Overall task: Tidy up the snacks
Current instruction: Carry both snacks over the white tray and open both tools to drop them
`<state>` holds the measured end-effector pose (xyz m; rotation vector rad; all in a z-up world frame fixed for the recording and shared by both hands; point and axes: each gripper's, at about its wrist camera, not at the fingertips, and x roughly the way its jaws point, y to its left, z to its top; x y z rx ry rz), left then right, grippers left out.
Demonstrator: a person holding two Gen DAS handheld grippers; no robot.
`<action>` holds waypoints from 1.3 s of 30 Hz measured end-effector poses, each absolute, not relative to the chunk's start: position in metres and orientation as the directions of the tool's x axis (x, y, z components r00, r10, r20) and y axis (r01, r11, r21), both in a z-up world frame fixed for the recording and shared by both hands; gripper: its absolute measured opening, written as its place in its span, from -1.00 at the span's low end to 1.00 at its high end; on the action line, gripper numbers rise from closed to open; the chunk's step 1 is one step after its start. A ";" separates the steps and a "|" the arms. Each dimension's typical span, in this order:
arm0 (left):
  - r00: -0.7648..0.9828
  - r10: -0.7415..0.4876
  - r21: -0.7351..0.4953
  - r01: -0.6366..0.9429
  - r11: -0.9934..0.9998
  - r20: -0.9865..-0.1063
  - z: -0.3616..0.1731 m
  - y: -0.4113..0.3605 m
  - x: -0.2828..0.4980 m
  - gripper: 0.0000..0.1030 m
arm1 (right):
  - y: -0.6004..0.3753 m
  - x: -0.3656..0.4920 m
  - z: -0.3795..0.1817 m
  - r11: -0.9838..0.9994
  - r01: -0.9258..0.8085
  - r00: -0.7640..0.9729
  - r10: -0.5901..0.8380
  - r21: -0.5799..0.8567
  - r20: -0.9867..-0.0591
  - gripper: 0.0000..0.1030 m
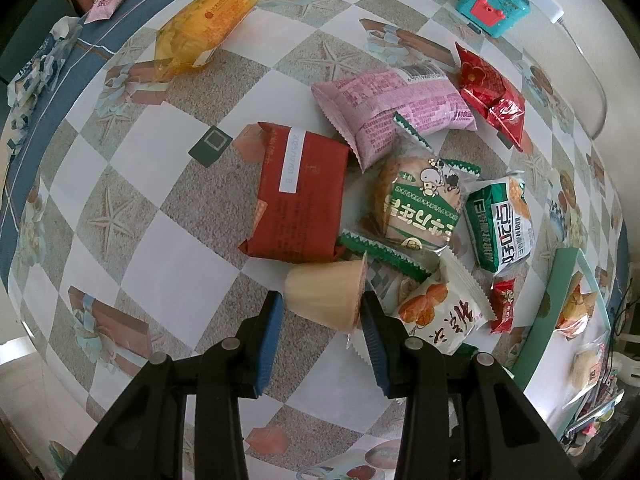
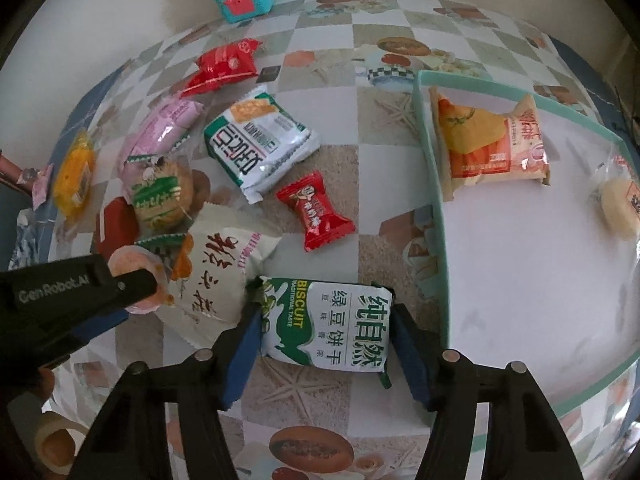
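My left gripper point(image 1: 322, 306) is shut on a beige jelly cup point(image 1: 326, 294) lying on its side at the near edge of a snack pile. My right gripper point(image 2: 324, 320) is shut on a green-and-white biscuit pack point(image 2: 326, 324), just left of a shallow green tray point(image 2: 430, 168). The tray holds an orange snack pack point(image 2: 488, 142) and a clear-wrapped round pastry point(image 2: 620, 208). The left gripper point(image 2: 132, 280) and its jelly cup point(image 2: 132, 266) also show in the right wrist view.
On the table lie a dark red pack point(image 1: 298, 196), pink pack point(image 1: 394, 110), green bun pack point(image 1: 420, 204), green-white cracker pack point(image 1: 502, 226), white persimmon pack point(image 1: 440, 312), small red candy point(image 1: 504, 304), red pouch point(image 1: 492, 94), yellow pack point(image 1: 208, 24). A teal toy box point(image 1: 492, 4) stands at the back.
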<state>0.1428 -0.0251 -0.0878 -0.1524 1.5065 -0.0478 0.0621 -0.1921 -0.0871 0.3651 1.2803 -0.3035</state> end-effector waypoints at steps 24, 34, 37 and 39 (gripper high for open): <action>0.207 -0.148 -0.164 -0.063 0.984 -0.967 -0.031 -0.023 0.149 -0.27 | -0.227 0.044 -0.033 0.851 0.507 0.343 -0.051 0.139 -0.938 0.25; 0.258 -0.192 -0.198 0.002 0.980 -0.947 -0.009 -0.042 0.131 -0.27 | -0.282 0.011 -0.025 0.756 0.641 0.322 -0.104 0.136 -0.941 0.25; 0.260 -0.203 -0.201 0.036 0.979 -0.944 -0.004 -0.055 0.125 -0.27 | -0.304 -0.003 -0.028 0.708 0.693 0.306 -0.115 0.138 -0.945 0.25; 0.258 -0.211 -0.200 0.065 0.978 -0.943 -0.002 -0.068 0.119 -0.27 | -0.319 -0.014 -0.028 0.673 0.728 0.293 -0.129 0.134 -0.947 0.25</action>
